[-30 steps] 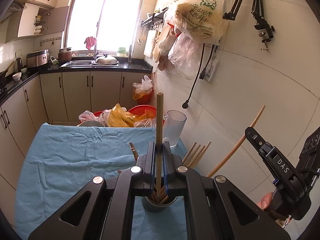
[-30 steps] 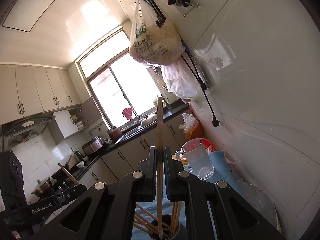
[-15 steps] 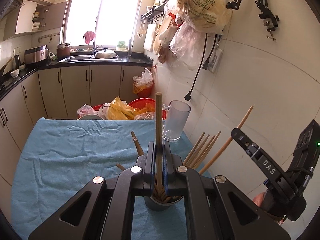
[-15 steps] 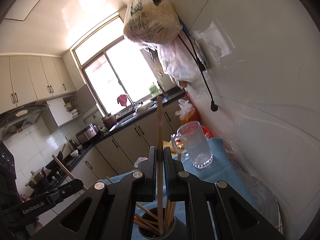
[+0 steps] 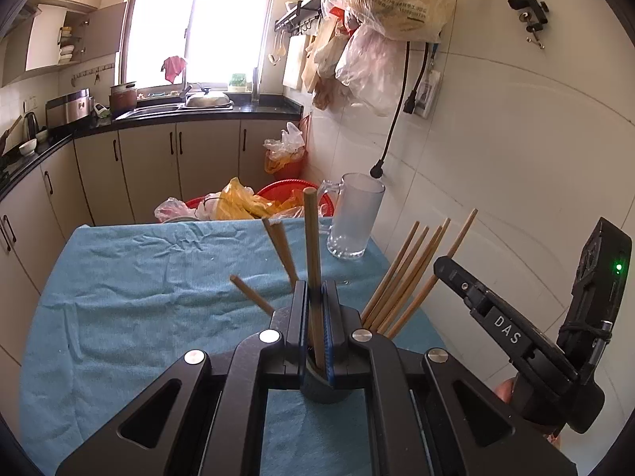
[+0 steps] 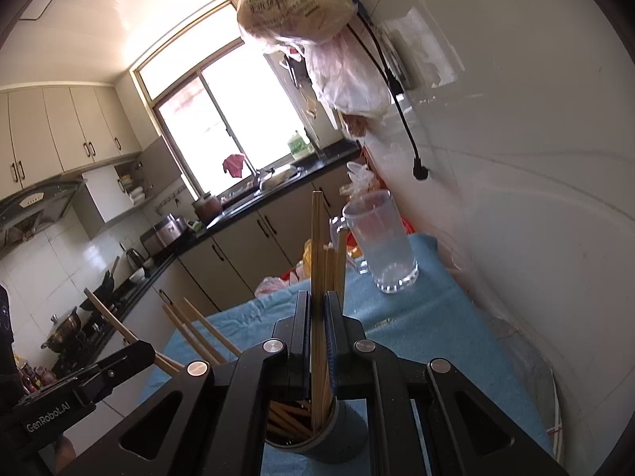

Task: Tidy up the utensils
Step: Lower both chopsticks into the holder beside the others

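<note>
Left wrist view: the left gripper (image 5: 316, 317) is clamped on a single wooden chopstick (image 5: 312, 246), its jaws pressed against the stick's sides. The chopstick stands nearly upright, long axis running from 6 o'clock up to 12 o'clock, blunt top end uppermost and lower end down inside the dark holder cup (image 5: 323, 390) just below the jaws. Other chopsticks (image 5: 408, 273) fan out of the cup toward 1 o'clock, a few more toward 11 o'clock. The cup stands on the blue cloth (image 5: 139, 289); a glass mug (image 5: 355, 218) sits at 1 o'clock, well apart. The right gripper (image 5: 448, 267) shows at 3 o'clock.

Right wrist view: the right gripper (image 6: 316, 317) is closed on another chopstick (image 6: 316, 246), again upright, pointing to 12 o'clock, its lower end inside the holder cup (image 6: 341, 436) among loose sticks. The glass mug (image 6: 381, 238) stands at 1 o'clock.
</note>
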A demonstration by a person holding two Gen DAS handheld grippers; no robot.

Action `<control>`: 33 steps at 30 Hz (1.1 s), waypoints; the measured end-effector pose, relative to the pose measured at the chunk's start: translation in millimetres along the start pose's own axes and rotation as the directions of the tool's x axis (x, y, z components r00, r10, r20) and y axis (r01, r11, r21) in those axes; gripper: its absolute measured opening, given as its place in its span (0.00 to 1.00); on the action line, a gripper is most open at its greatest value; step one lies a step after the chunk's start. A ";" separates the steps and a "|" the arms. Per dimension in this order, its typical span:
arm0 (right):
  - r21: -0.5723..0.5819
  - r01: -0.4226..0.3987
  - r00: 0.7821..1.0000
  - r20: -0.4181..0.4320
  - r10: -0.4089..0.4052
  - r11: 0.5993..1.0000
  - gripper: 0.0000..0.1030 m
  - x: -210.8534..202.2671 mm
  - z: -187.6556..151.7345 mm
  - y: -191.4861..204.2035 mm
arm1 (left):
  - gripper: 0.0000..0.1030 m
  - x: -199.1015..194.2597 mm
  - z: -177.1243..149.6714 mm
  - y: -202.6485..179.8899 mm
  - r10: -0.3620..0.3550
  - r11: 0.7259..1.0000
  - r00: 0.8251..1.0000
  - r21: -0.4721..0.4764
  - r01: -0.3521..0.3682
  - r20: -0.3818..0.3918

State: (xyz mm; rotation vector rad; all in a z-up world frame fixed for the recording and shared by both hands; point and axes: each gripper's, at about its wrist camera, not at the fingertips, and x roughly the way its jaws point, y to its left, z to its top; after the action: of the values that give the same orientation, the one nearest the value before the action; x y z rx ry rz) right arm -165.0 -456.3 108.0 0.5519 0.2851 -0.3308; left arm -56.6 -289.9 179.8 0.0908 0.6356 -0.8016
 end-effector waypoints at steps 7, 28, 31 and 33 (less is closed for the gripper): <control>-0.012 0.012 0.999 -0.034 -0.013 1.000 0.07 9.8 -9.9 0.2 | 0.07 6.0 -7.7 4.8 0.019 1.000 1.000 -0.002 -0.019 0.004; -0.027 0.022 0.998 -0.065 -0.024 0.999 0.07 17.6 -21.9 3.5 | 0.08 21.4 -10.9 13.7 0.051 0.998 0.998 -0.022 -0.052 -0.023; -0.027 0.022 0.998 -0.066 -0.024 0.999 0.07 17.4 -22.2 3.6 | 0.09 24.0 -12.1 16.0 0.054 0.998 0.998 -0.026 -0.055 -0.029; -0.029 0.020 0.998 -0.067 -0.022 0.999 0.07 16.7 -22.7 4.2 | 0.09 25.4 -12.6 17.2 0.055 0.998 0.998 -0.027 -0.056 -0.034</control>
State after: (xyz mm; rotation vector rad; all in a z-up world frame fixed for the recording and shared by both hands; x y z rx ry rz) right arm -152.2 -444.2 85.5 0.5335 0.3602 -0.3283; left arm -37.7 -290.2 152.5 0.0960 0.6725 -0.7388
